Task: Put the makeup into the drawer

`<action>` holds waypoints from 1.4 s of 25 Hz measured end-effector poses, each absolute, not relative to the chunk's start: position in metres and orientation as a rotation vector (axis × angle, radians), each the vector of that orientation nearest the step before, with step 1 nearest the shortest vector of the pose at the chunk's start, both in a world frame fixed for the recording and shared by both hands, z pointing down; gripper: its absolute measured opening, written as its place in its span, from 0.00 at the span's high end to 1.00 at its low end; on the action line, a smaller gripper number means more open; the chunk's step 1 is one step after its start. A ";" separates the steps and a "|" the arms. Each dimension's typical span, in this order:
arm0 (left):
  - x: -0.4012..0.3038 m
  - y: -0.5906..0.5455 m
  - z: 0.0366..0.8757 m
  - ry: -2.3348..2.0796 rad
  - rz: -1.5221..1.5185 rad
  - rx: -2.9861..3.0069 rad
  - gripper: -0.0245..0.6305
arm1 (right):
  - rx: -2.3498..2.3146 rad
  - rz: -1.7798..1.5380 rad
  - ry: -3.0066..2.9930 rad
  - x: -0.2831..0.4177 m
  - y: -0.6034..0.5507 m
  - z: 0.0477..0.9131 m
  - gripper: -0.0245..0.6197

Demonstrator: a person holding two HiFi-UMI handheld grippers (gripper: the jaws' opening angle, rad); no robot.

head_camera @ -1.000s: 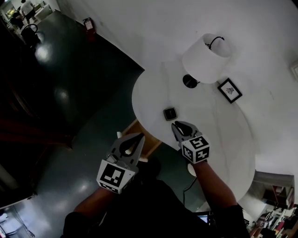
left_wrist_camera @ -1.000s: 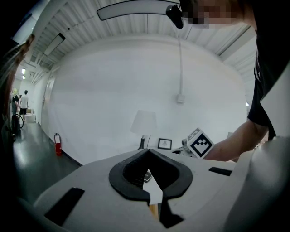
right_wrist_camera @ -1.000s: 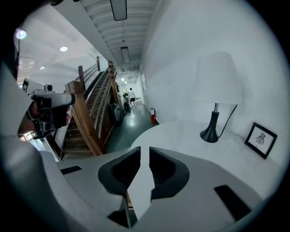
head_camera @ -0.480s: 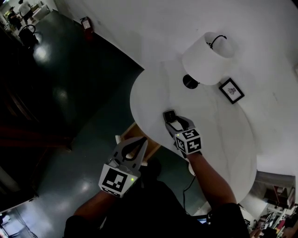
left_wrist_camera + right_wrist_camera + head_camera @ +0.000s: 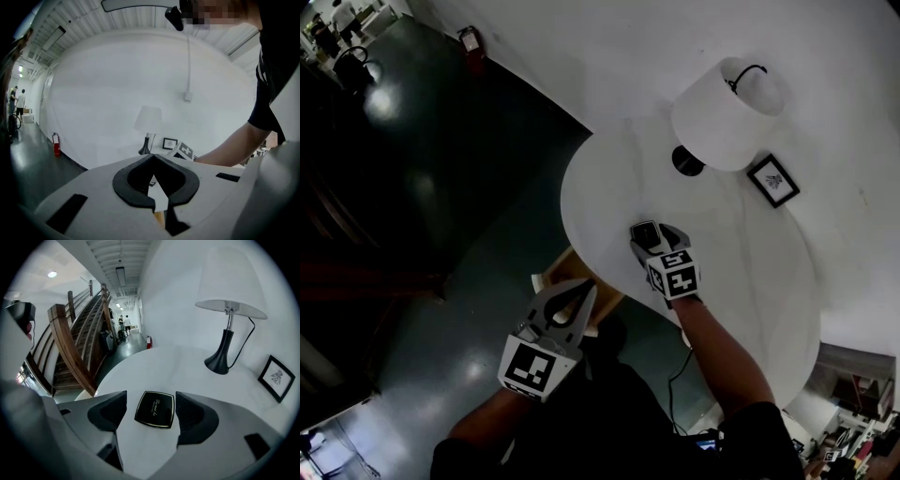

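On the right hand-held gripper point(image 5: 151, 397) the jaws have just been opening and stand apart around the black makeup compact point(image 5: 155, 409), which lies flat on the white surface point(image 5: 154, 366) at lower centre of that view. The left hand-held gripper point(image 5: 153, 157) has its jaws together, empty.

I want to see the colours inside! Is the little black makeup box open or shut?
Shut. The black compact lies flat on the white table, lid down, its lettering facing up.

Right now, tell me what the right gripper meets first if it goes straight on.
Probably the black compact on the white table. The right gripper has just been opening its fingers; the compact lies between them, untouched.
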State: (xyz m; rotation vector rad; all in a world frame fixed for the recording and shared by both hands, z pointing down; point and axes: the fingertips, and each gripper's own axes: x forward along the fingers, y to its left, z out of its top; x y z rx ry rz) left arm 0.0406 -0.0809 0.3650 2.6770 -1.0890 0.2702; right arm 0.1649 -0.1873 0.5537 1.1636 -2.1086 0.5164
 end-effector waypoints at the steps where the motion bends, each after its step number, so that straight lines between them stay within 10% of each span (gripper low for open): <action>1: 0.040 -0.082 0.367 -1.088 0.271 2.673 0.95 | 1.160 0.527 -2.103 0.164 -0.189 0.558 0.54; 35: 0.029 -0.082 0.365 -1.091 0.252 2.674 0.95 | 1.119 0.664 -2.015 0.171 -0.172 0.572 0.52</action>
